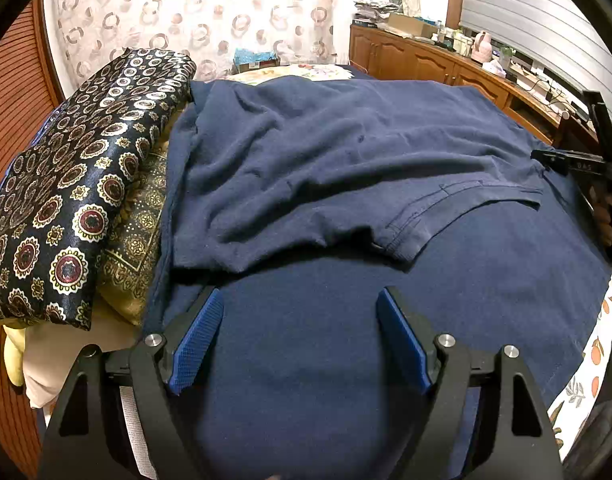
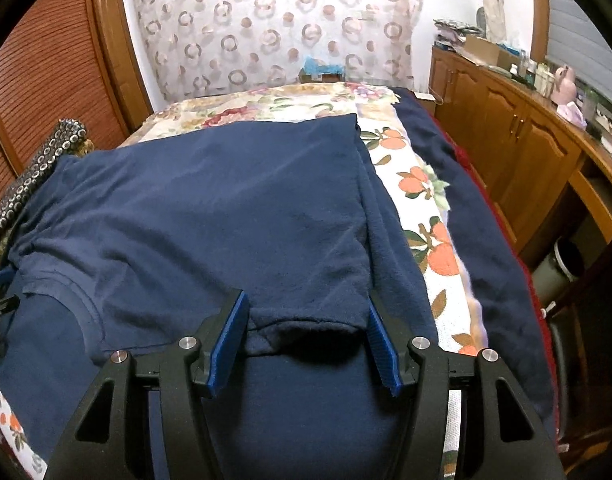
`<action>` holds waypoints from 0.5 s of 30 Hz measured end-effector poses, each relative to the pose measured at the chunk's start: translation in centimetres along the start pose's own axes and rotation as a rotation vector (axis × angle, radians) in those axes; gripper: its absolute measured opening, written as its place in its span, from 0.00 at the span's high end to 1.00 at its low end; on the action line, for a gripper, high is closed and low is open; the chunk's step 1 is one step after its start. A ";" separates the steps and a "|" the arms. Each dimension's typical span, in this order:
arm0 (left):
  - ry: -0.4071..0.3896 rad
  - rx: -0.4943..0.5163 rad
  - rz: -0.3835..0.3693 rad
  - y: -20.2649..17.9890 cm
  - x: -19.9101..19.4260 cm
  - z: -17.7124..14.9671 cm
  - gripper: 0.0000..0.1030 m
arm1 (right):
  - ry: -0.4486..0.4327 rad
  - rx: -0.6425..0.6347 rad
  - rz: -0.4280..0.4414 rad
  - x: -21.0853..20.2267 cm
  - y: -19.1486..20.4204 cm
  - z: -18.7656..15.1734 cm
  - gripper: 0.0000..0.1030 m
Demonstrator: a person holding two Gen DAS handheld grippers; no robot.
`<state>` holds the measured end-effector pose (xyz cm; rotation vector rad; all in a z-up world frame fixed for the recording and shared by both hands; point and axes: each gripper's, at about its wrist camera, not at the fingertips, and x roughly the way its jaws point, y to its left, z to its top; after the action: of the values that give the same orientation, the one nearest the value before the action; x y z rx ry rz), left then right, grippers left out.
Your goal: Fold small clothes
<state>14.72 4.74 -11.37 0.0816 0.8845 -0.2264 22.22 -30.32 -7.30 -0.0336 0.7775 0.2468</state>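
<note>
A navy blue cotton T-shirt [image 1: 346, 152] lies partly folded on a bed spread with an orange-and-leaf print sheet [image 2: 426, 216], its upper layer doubled over the lower. Left of the shirt rests a dark satin cushion patterned with gold medallions [image 1: 77, 184]. The left gripper [image 1: 299, 340] hovers over the shirt's near part, blue-padded fingers [image 1: 197, 344] spread wide and empty. The right gripper [image 2: 306, 344] stands with fingers apart around a folded edge, not pressing it.
</note>
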 end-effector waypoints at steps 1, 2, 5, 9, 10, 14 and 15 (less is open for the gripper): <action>0.000 0.000 0.000 0.0 0.0 0.0 0.22 | 0.000 -0.002 -0.001 0.0 0.0 -0.1 0.42; 0.000 0.001 0.001 0.0 0.0 0.0 0.22 | 0.000 -0.005 -0.002 0.0 0.0 -0.1 0.42; 0.000 0.000 0.000 0.1 0.0 0.0 0.22 | 0.002 -0.025 -0.023 -0.1 0.4 -0.2 0.42; 0.003 -0.001 -0.008 -0.1 0.0 -0.1 0.22 | 0.006 -0.039 -0.037 -0.2 0.6 -0.1 0.41; -0.005 -0.013 -0.017 0.1 -0.2 -0.1 0.24 | 0.006 -0.039 -0.036 -0.3 0.5 0.0 0.41; -0.072 -0.079 -0.016 1.6 -2.2 0.0 0.35 | 0.006 -0.041 -0.036 -0.5 0.6 -0.1 0.41; -0.088 -0.095 -0.010 1.9 -2.6 0.1 0.41 | 0.006 -0.040 -0.036 -0.6 0.6 -0.1 0.41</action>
<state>13.64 7.02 -9.37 -0.0208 0.8068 -0.1955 21.64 -29.88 -6.95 -0.0866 0.7773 0.2282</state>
